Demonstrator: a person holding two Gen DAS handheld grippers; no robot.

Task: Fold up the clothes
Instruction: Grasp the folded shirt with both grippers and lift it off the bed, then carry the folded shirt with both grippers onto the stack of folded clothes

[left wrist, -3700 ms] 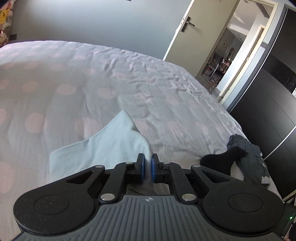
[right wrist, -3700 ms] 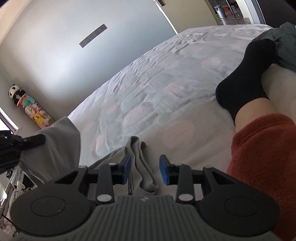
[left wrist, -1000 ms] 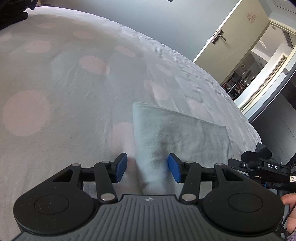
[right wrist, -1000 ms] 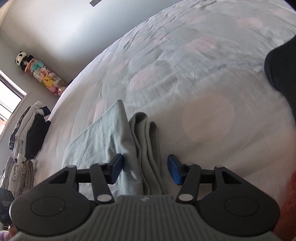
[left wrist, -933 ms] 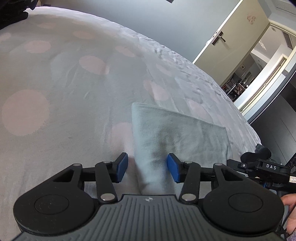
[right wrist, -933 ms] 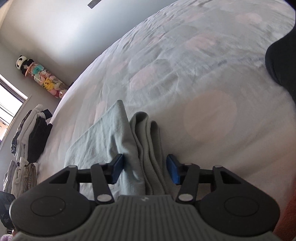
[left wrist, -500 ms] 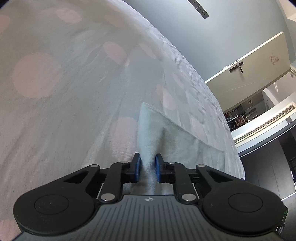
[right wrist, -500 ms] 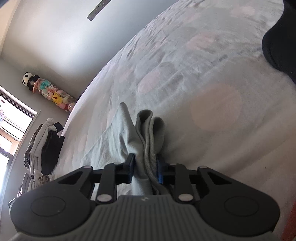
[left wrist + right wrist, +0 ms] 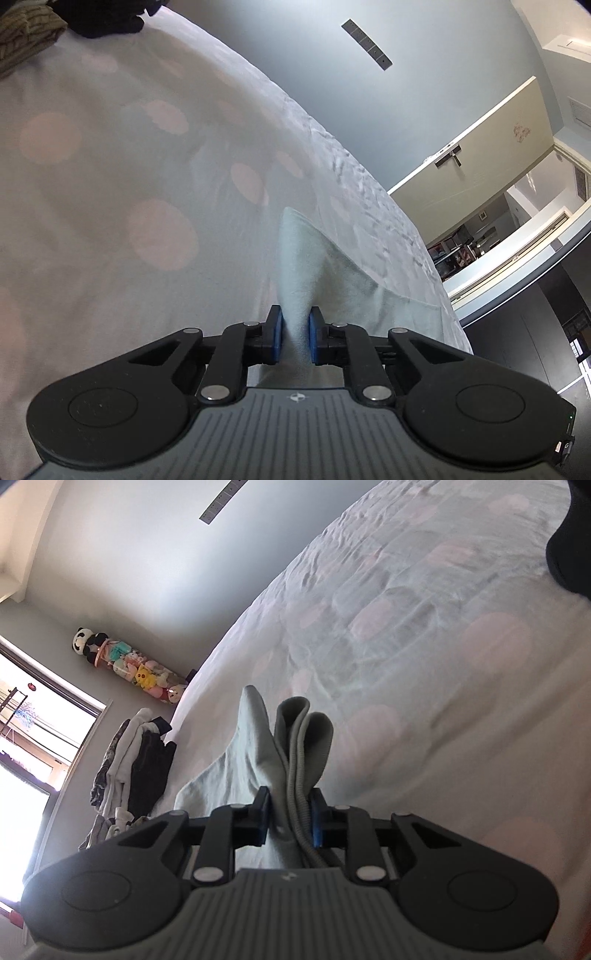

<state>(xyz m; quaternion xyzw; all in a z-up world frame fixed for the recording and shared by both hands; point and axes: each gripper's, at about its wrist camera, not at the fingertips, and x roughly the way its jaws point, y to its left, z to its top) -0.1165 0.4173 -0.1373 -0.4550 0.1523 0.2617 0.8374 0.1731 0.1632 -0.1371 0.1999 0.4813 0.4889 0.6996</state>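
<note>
The left claw and right claw, both spread around the garment a second ago, are now clamped on its near edge, which rises ahead of each claw off the bed. We judge the next fold is starting.

The pale grey-green garment is folded and pinched up off the bed at both ends. From my left wrist, its edge rises as a narrow ridge toward 12 o'clock, the rest sloping down toward 3 o'clock. From my right wrist, its layers stand up in a bunch, ribbed hem at the right, a flat panel spreading toward 9 o'clock.
</note>
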